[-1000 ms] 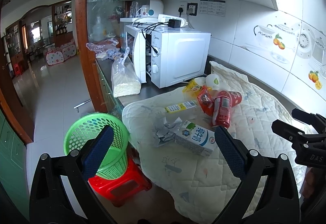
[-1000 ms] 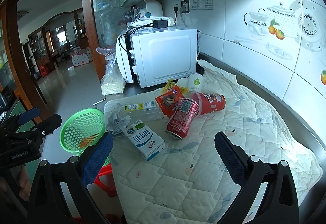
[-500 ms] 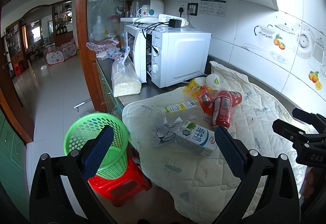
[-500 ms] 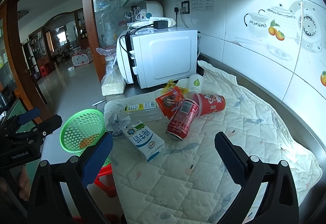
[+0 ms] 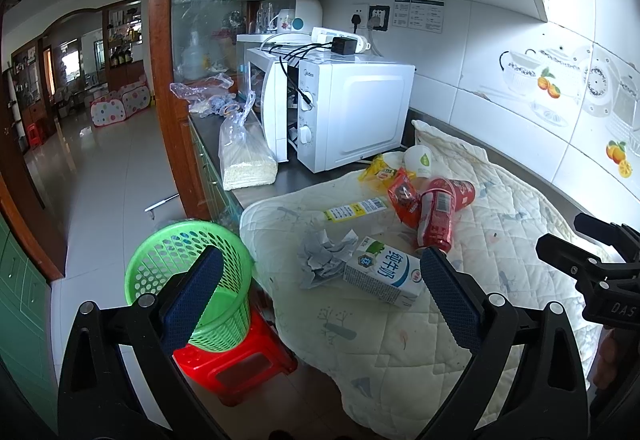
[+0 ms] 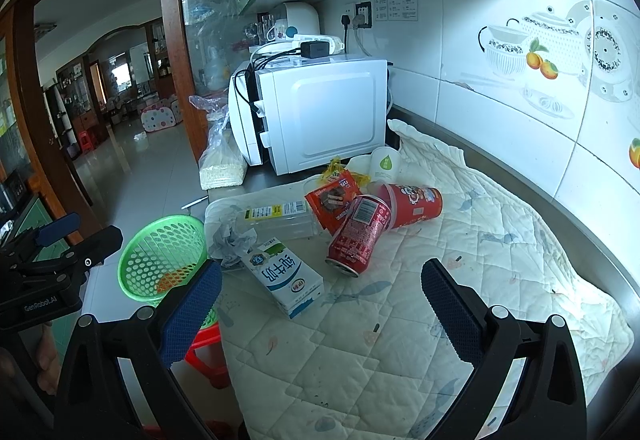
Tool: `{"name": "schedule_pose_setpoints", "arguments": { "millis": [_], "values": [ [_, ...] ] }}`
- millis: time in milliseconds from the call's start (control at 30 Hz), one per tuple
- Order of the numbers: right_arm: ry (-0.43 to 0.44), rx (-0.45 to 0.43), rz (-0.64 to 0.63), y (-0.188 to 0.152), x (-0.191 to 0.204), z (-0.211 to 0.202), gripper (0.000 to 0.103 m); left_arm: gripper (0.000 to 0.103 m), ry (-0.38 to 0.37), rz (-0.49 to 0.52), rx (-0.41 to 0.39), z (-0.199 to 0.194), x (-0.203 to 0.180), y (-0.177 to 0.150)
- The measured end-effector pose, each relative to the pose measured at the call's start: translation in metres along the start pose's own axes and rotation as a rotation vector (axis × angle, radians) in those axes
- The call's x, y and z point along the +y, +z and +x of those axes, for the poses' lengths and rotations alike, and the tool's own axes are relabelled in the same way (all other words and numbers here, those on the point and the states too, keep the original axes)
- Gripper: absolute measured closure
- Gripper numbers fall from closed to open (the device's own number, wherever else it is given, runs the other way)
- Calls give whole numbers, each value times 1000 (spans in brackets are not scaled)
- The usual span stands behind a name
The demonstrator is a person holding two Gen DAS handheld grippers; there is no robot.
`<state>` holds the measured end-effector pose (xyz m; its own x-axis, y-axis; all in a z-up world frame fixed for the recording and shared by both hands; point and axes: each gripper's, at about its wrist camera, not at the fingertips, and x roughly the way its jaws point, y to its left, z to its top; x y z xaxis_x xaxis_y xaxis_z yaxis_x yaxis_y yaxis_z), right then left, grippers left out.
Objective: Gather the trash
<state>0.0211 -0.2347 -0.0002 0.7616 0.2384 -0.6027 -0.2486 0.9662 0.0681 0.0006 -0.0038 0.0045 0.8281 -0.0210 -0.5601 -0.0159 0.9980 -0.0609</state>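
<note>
Left claw (image 5: 318, 288): matte black plastic frame, angular struts, silver round screws at the joints, blue textured rubber pads (image 5: 192, 300) on both fingers. Right claw (image 6: 320, 294): same build, same blue pads (image 6: 450, 314). White lettering on the bodies: "DAS" on the right, "GenRobot.AI" on the left.

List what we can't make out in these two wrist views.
- Basket contents: left view, left tool finger blocks the inside; right view shows only something orange.
- Stool: legs hidden, both views.
- Wall notice: print too small.
- Clear box: contents unreadable.
- Right tool: holds nothing.
</note>
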Motion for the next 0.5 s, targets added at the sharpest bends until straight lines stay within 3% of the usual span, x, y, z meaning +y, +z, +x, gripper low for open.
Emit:
{"name": "schedule_pose_setpoints", "arguments": {
  "millis": [500],
  "values": [
    [6,3,2,1,1,0,6,6,5,-10,6,5,5,-1]
  ]
}}
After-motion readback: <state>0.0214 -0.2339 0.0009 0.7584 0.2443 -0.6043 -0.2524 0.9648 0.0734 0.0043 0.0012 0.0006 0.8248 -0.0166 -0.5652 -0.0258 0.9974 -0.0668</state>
